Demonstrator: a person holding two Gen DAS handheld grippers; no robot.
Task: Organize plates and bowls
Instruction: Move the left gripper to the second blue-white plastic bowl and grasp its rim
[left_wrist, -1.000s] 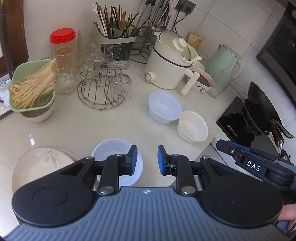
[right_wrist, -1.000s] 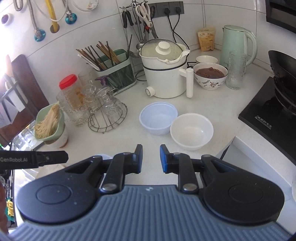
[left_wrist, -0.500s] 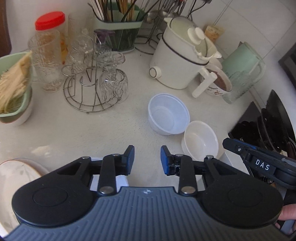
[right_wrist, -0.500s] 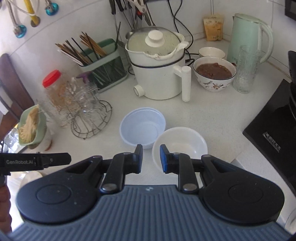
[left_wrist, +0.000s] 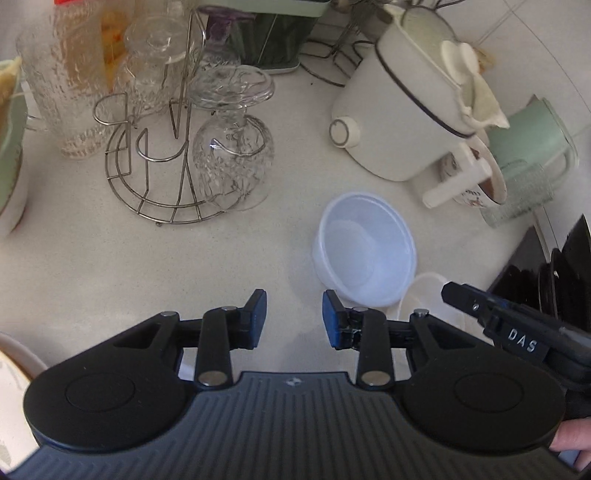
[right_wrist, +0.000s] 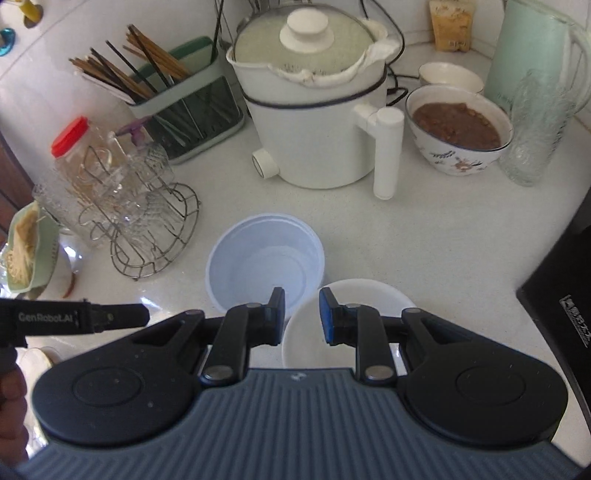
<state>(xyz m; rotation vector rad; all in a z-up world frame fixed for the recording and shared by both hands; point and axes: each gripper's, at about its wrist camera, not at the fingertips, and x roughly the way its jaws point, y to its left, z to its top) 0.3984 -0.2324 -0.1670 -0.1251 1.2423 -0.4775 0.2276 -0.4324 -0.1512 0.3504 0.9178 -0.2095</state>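
A translucent bluish plastic bowl (left_wrist: 365, 247) (right_wrist: 266, 258) stands on the white counter, touching a white bowl (left_wrist: 424, 291) (right_wrist: 369, 295) to its right. My left gripper (left_wrist: 294, 306) hovers over bare counter just left of the plastic bowl, jaws apart and empty. My right gripper (right_wrist: 301, 302) hangs over the white bowl's far rim where the two bowls meet. Its jaws stand a narrow gap apart and press on nothing. A plate's edge (left_wrist: 11, 369) shows at the lower left of the left wrist view.
A wire rack of upturned glasses (left_wrist: 177, 166) stands to the left and a white electric pot (right_wrist: 314, 122) behind the bowls. A bowl of brown food (right_wrist: 458, 125), a tall glass, a green kettle (right_wrist: 532, 55), a chopstick holder (right_wrist: 184, 110) and a black stove (right_wrist: 565, 295) ring the area.
Both grippers have come forward and down toward the two bowls, which now look larger. The left jaws have widened. The plate and a near plastic bowl have slid under the left gripper.
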